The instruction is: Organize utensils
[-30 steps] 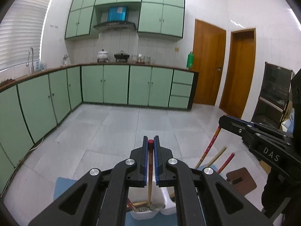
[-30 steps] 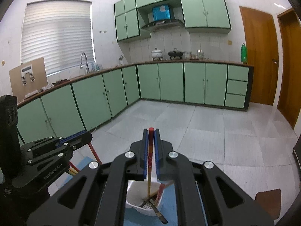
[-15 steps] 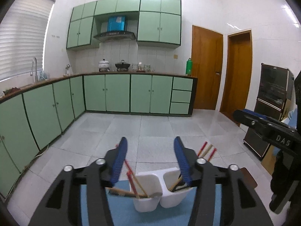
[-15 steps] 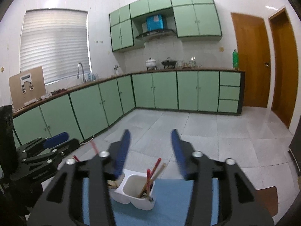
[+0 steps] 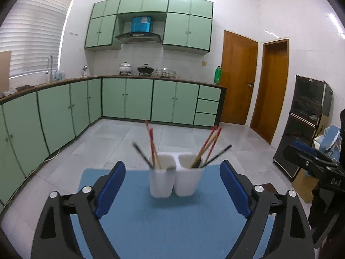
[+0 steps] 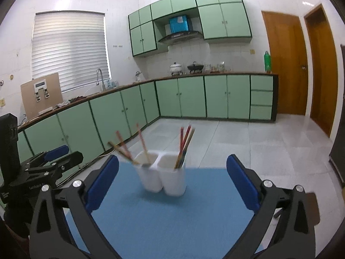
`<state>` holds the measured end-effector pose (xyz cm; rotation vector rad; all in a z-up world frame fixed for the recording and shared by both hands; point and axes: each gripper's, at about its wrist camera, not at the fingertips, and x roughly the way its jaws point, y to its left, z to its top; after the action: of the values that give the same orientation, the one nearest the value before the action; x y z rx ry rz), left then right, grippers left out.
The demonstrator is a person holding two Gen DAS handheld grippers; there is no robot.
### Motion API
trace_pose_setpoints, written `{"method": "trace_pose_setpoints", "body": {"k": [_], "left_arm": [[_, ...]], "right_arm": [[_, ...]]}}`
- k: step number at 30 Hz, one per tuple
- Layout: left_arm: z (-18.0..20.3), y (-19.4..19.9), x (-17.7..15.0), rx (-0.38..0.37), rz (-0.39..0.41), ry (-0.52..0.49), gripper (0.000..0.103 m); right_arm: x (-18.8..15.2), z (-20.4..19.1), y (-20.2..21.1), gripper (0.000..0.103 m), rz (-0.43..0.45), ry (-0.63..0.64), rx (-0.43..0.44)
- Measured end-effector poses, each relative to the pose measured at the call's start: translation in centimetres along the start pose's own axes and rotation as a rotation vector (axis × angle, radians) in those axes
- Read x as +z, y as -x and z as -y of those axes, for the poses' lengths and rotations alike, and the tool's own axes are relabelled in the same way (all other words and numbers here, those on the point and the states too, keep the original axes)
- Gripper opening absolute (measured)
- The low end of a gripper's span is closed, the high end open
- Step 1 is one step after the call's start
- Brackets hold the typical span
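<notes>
Blue mat: utensil holder ahead, beyond both wide-open, empty jaws.

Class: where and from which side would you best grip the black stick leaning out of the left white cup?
Grip the black stick on its bare upper shaft, coming from above left. It tilts away from the left cup and the red chopsticks, leaving room there.

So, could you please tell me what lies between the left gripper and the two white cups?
Only bare blue mat: in the left wrist view, nothing lies between the open left gripper and the white cups.
</notes>
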<state>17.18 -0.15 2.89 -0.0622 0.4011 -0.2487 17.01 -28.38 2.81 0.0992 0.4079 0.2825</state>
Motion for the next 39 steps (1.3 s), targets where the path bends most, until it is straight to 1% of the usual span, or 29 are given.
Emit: {"method": "trace_pose_setpoints", "body": {"k": [3,6,13,19,27,39], "left_arm": [[-0.2,1.6,-1.3,0.014,-0.006,0.009,0.091],[0.0,2.9,-2.0,0.024,-0.008,0.013,0.091],[0.3,6.3,-3.7,0.037,-0.009,0.01,0.095],[0.6,8.1,-4.8,0.047,-0.009,0.003,0.097],[1.2,9.7,-5.1,0.048,0.009,-0.002,0.097],[2.2,11.2,-5.1,0.055,0.04,-0.02,0.097]], "right_arm": [[-2.1,-0.9,1.4,0.097,-0.031,-0.007,0.011],[-3.0,-1.7,2.3,0.097,-0.05,-0.014,0.022],[-4.1,-3.0,4.4,0.097,-0.061,-0.001,0.031],[-4.7,-4.0,5.8,0.097,-0.063,0.017,0.042],[-5.4,-5.4,7.0,0.097,-0.064,0.04,0.06],[-5.3,-6.0,8.0,0.097,-0.041,0.059,0.058]]}}
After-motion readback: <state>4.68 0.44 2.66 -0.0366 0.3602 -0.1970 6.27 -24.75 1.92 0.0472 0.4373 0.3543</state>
